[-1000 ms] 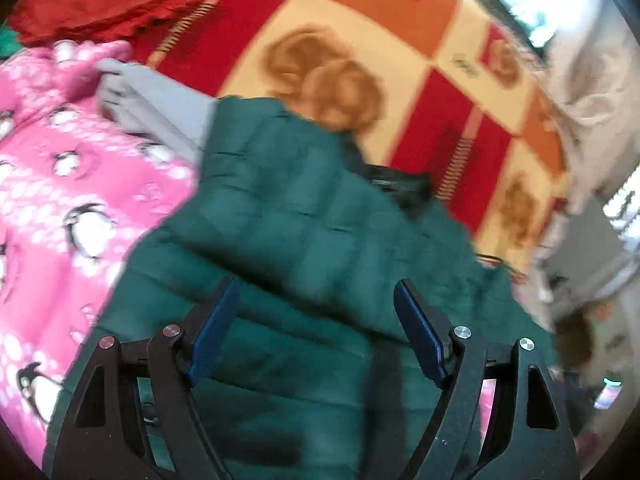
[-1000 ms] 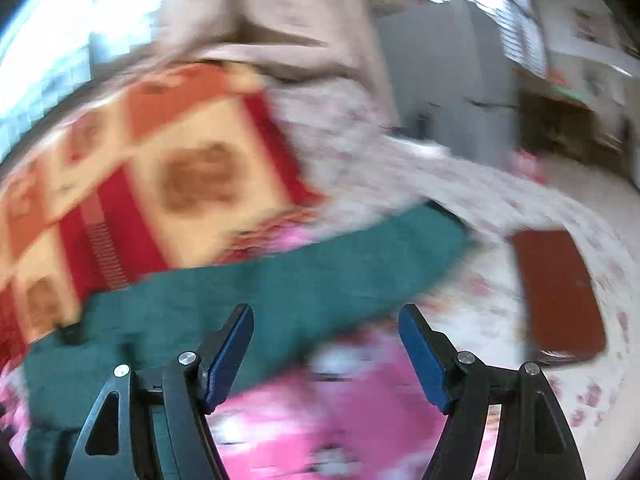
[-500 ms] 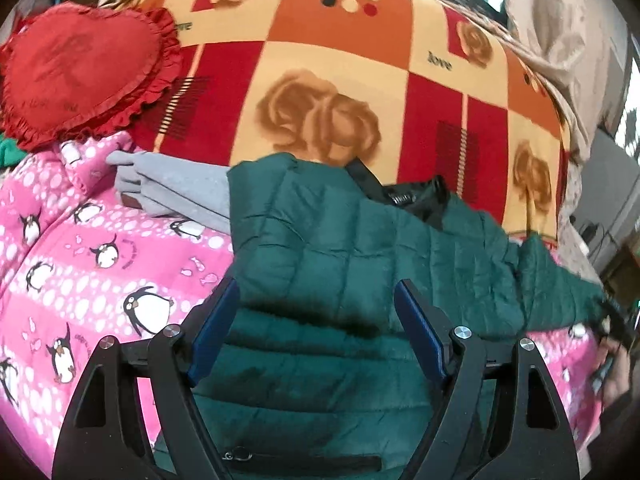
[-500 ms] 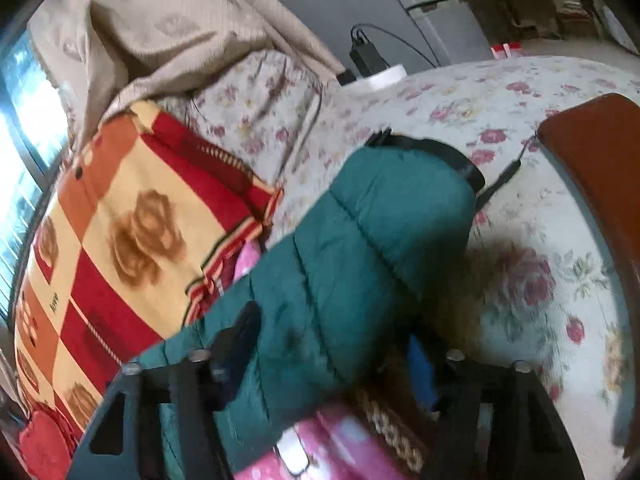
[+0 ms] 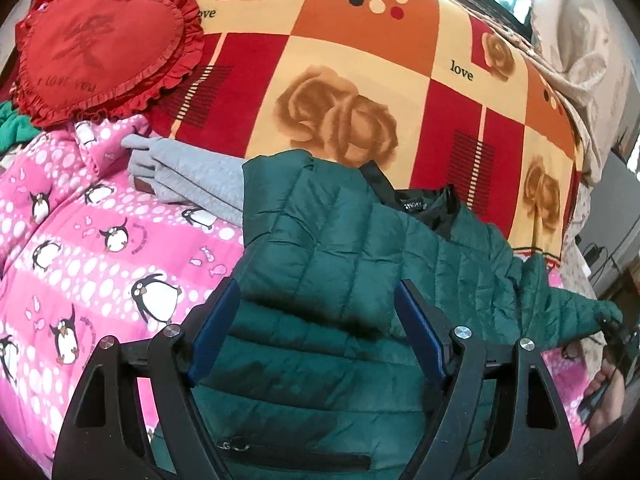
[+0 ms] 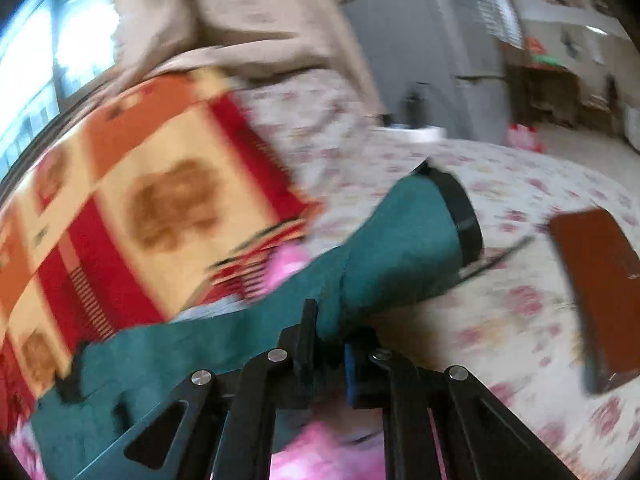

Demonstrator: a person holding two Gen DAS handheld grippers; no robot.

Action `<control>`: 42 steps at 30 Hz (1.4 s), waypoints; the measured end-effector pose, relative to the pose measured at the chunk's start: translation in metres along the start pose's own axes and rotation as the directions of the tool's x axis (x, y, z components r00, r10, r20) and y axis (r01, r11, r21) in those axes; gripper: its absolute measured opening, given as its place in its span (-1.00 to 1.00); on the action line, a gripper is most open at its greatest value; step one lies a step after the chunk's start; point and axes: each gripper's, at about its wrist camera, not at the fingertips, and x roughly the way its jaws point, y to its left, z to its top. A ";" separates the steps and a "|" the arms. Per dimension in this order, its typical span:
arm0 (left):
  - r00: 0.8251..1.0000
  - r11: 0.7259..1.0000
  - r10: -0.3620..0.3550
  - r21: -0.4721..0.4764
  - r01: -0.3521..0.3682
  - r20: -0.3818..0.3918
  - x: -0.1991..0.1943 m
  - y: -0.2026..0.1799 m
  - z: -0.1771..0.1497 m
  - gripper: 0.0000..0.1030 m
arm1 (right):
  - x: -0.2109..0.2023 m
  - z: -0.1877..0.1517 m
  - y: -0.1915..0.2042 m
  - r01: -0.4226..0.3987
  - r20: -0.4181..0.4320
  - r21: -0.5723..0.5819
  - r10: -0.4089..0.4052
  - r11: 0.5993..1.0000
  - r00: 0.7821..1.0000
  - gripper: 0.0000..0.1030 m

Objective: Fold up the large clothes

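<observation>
2 grippers are in view over 1 green quilted jacket (image 5: 352,264), which is spread on a pink penguin blanket (image 5: 92,248) in front of an orange and red rose blanket (image 5: 360,80). The left gripper (image 5: 316,320) is held above the jacket body with its jaws wide apart and nothing between them. The right gripper (image 6: 328,344) is closed on the right sleeve (image 6: 400,248), pinched short of the black cuff (image 6: 460,216); the right wrist view is blurred, so the depth of the bite cannot be confirmed. The left side of the jacket is seen already laid over the body. A grey garment (image 5: 188,176) and a red heart cushion (image 5: 104,48) lie beyond.

The step in hand is judged to be the sleeve fold. The next move is judged to require the sleeve to be carried inward across the body and laid flat, with the cuff kept clear of the collar (image 5: 424,208).
</observation>
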 end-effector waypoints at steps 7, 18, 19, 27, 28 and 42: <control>0.998 1.000 0.008 0.024 -0.006 -0.063 0.023 -0.007 0.012 0.54 | -0.029 -0.073 0.163 -0.309 -0.171 -0.157 0.282 0.938 0.944 -0.81; 0.984 1.000 -0.007 -0.009 0.005 -0.175 0.077 0.019 0.005 0.54 | -0.005 -0.210 0.318 -0.667 -0.557 -0.393 0.413 0.633 0.721 -0.80; 0.983 1.000 -0.026 -0.019 0.023 -0.184 0.079 0.020 0.005 0.54 | -0.002 -0.217 0.322 -0.658 -0.564 -0.413 0.390 0.630 0.727 -0.78; 0.984 0.985 -0.120 -0.140 0.101 -0.131 0.068 0.036 0.013 0.54 | -0.006 -0.214 0.322 -0.674 -0.593 -0.383 0.392 0.631 0.704 0.02; 0.984 0.983 -0.129 -0.150 0.110 -0.122 0.066 0.037 0.014 0.54 | -0.011 -0.215 0.322 -0.678 -0.597 -0.392 0.389 0.622 0.702 0.06; 0.894 0.961 -0.277 -0.074 0.268 -0.353 0.110 -0.017 -0.023 0.54 | -0.042 -0.220 0.231 -0.384 -0.520 -0.652 -0.017 0.654 0.854 0.40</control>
